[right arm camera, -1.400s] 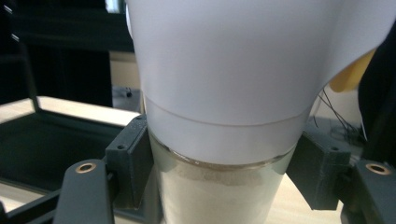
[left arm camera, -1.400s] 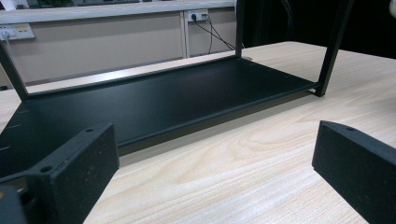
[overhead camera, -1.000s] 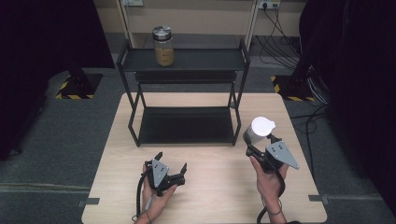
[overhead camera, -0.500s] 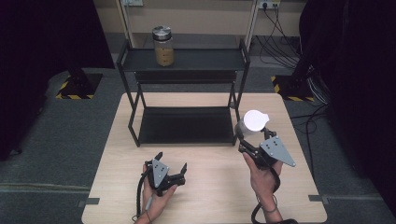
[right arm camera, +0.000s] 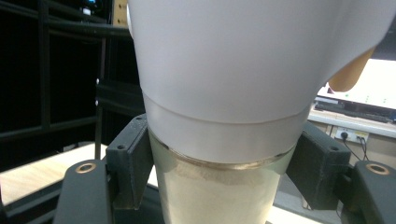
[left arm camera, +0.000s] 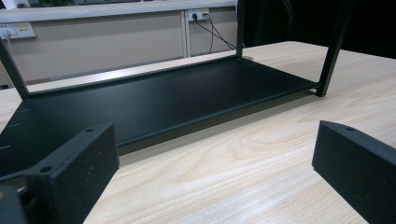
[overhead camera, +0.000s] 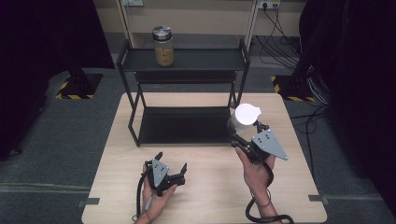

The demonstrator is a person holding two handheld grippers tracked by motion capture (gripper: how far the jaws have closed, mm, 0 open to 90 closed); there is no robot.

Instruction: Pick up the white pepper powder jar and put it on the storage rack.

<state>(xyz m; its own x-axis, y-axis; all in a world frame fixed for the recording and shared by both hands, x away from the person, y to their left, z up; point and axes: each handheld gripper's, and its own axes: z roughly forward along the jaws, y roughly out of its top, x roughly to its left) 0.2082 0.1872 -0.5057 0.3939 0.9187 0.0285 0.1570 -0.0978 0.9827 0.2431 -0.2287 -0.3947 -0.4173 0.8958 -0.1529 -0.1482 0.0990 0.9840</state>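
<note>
Since the earlier frames the right claw (overhead camera: pixel 240 135) has carried its white-lidded jar (overhead camera: pixel 244 119) up and a little toward the far left, so the jar now hangs off the counter (overhead camera: pixel 299 186) close to the near right post of the black rack (overhead camera: pixel 182 60), where before it sat lower and more to the right. In the right gripper view the two black jaws press against the glass just under the white lid (right arm camera: pixel 224 70), one on each side, so this claw is clenched firmly on the jar, whose pale powdery contents (right arm camera: pixel 215 196) show through the glass below the metal band. The left claw (overhead camera: pixel 170 165) has not shifted: it rests low on the near left part of the counter, its jaws spread wide with nothing between them, looking across bare wood at the rack's lower shelf (left arm camera: pixel 154 100). On the far top shelf (overhead camera: pixel 201 58) stands a second jar (overhead camera: pixel 163 45) with a dark metal lid and yellowish contents, toward its left end. I judge the lift to mean the pick-up is finished and the carry has begun, most likely toward one of the rack's shelves; the lower shelf (overhead camera: pixel 187 123) lies just left of the held jar. The next move calls for clearing the rack's right post and side rail without knocking the lid against them.
</note>
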